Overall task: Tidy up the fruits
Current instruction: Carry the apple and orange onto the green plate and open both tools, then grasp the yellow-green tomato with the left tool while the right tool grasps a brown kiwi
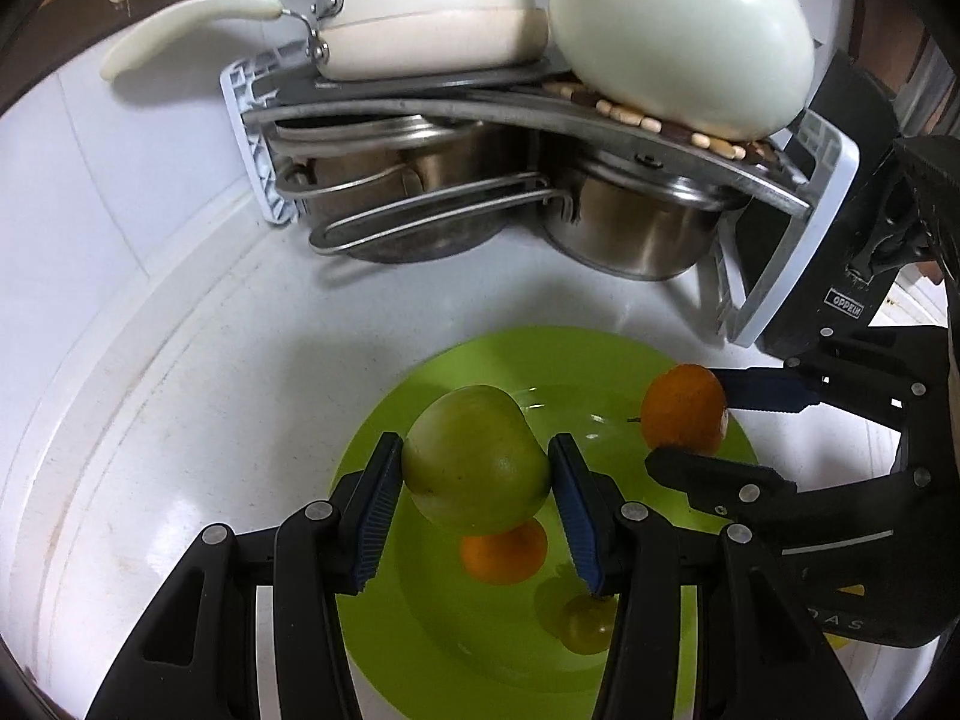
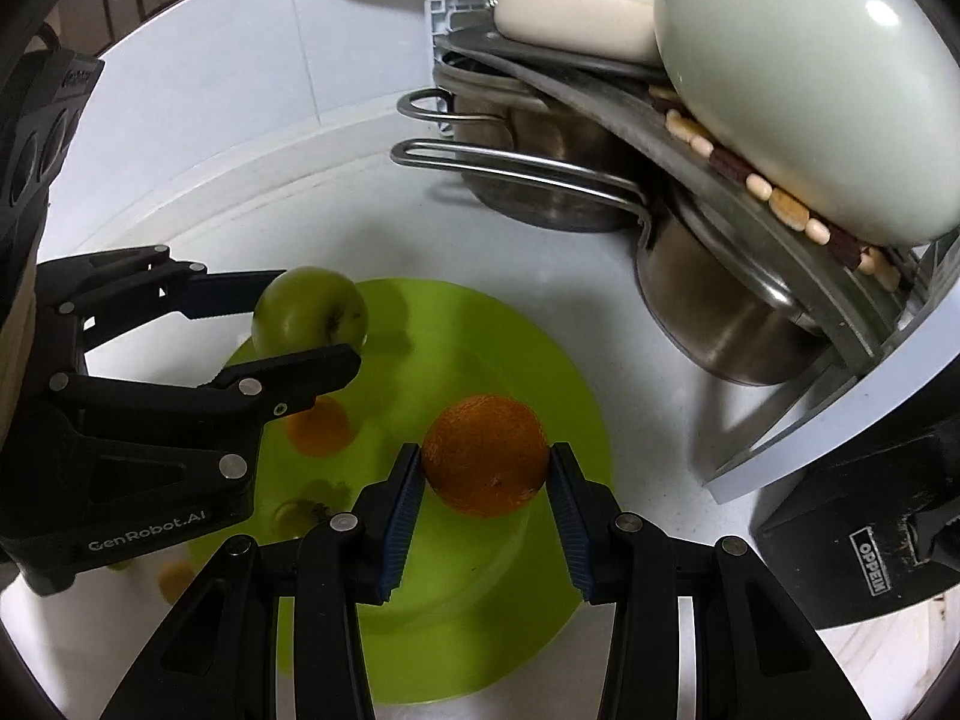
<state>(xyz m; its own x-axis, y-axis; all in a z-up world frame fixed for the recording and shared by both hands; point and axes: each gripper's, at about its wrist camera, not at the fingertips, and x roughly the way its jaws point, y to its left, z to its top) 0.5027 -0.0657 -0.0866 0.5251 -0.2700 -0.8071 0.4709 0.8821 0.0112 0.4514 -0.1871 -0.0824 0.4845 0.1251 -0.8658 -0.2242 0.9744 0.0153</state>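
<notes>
My left gripper (image 1: 475,468) is shut on a green apple (image 1: 474,459) and holds it above a green plate (image 1: 390,630). My right gripper (image 2: 485,468) is shut on an orange (image 2: 485,456) above the same plate (image 2: 540,360). In the left wrist view the right gripper (image 1: 690,426) and its orange (image 1: 683,415) are at the right. In the right wrist view the left gripper (image 2: 306,324) and the apple (image 2: 309,312) are at the left. On the plate lie another orange (image 1: 504,552) and a small green fruit (image 1: 587,624), also seen in the right wrist view: the orange (image 2: 318,426), the green fruit (image 2: 297,516).
A dish rack (image 1: 264,138) at the back holds steel pots (image 1: 636,228), white pans (image 1: 432,18) and a white kettle (image 1: 684,36). A black knife block (image 2: 864,534) stands at the right. The white counter (image 1: 180,390) surrounds the plate. A small orange fruit (image 2: 177,579) lies off the plate.
</notes>
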